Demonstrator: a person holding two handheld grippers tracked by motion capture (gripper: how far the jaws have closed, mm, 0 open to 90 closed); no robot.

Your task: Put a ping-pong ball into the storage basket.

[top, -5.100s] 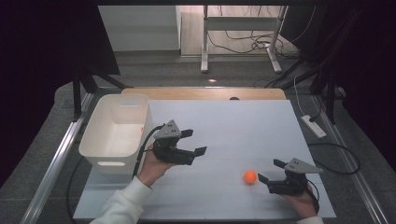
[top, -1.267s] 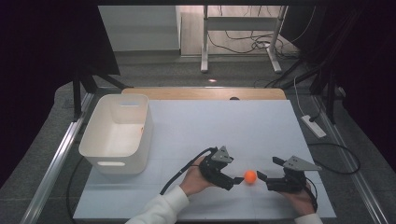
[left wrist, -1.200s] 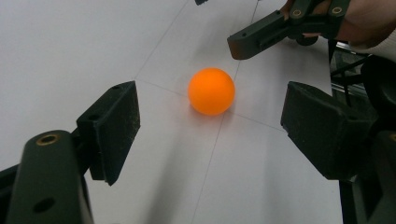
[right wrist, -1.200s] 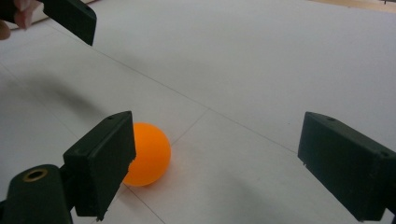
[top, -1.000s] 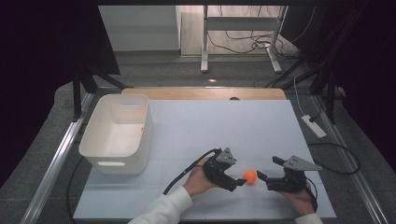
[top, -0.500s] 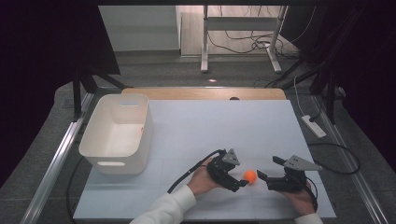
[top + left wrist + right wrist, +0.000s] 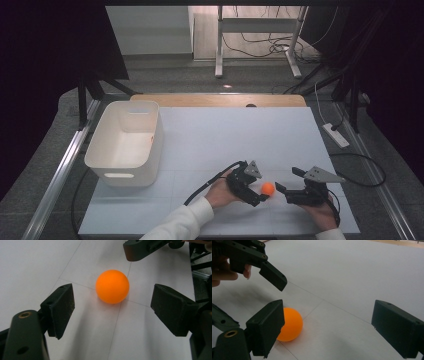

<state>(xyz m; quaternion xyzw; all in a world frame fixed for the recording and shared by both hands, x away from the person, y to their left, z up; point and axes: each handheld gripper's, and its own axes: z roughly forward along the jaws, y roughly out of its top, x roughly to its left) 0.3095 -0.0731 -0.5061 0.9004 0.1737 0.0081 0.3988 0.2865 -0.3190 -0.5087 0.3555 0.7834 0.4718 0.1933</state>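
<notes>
An orange ball [image 7: 268, 188] lies on the white table sheet [image 7: 225, 140] near the front edge. My left gripper [image 7: 262, 192] reaches it from the left. In the left gripper view the ball [image 7: 112, 286] rests between the open jaws of that gripper [image 7: 112, 298], and neither pad touches it. My right gripper [image 7: 288, 180] sits just right of the ball, open, jaws pointing left. In the right gripper view the ball [image 7: 292, 323] is partly hidden behind the left jaw of that gripper [image 7: 329, 317], and a finger of the left gripper [image 7: 273, 276] hangs above it.
A white plastic bin [image 7: 127, 142] stands at the sheet's left side and looks empty. A wooden strip [image 7: 220, 100] runs along the table's far edge. Cables trail from both grippers off the front and right. A power strip [image 7: 336, 135] lies on the floor to the right.
My left gripper came from beside the bin across to the ball, then edged a little further right until its jaws flank it. The right gripper and the ball stayed put.
</notes>
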